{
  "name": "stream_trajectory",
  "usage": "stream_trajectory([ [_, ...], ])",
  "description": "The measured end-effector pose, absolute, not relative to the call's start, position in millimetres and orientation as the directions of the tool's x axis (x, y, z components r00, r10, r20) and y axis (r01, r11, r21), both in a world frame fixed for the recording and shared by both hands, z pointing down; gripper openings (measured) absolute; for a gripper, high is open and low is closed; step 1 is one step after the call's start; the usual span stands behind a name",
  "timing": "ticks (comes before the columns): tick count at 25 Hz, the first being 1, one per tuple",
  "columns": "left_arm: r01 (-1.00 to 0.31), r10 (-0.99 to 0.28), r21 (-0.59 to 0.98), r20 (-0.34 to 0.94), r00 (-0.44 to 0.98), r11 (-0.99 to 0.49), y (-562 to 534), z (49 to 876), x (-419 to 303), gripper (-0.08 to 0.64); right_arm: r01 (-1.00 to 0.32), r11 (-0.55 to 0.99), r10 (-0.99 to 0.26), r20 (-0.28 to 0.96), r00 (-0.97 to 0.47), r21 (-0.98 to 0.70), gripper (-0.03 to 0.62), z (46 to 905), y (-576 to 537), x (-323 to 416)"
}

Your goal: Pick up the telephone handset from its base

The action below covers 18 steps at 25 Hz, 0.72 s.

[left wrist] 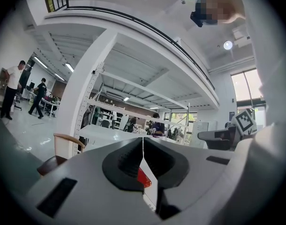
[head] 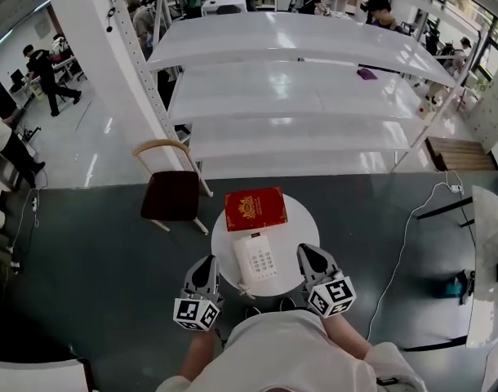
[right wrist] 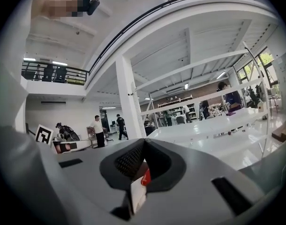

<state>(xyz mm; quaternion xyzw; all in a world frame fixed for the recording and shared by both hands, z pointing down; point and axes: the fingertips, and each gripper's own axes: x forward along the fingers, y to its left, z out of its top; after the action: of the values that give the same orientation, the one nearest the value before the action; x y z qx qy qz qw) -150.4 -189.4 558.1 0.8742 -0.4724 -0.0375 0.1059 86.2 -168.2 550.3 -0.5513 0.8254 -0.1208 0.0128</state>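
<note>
Left gripper point(head: 206, 263): jaws pressed together, nothing between them. I hold it level, off near-left edge of table.
Right gripper point(head: 308, 254): clenched, empty. Held level, at near-right edge of table.
Both flank telephone; neither touches it.
Telephone point(head: 264, 260): on near half of round table point(head: 223, 239). Handset point(head: 243, 261) seated on base, on its left side as far as I can tell.
Red book point(head: 255, 208): on far half of table.
Step, my reading: approach only, pick not begun.
Next move calls for: part one jaw pair, lower onto handset, close, lift.
</note>
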Motion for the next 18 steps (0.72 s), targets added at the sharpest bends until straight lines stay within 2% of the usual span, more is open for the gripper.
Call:
stream_trajectory([
  [18, -0.848, -0.865, 0.228, 0.045, 0.500, -0.478, -195.4, 555.2, -126.2, 0.021, -0.860, 0.446, -0.868, 0.117, -0.483, -0.248, 0.009, 558.4, -181.0, 99.4],
])
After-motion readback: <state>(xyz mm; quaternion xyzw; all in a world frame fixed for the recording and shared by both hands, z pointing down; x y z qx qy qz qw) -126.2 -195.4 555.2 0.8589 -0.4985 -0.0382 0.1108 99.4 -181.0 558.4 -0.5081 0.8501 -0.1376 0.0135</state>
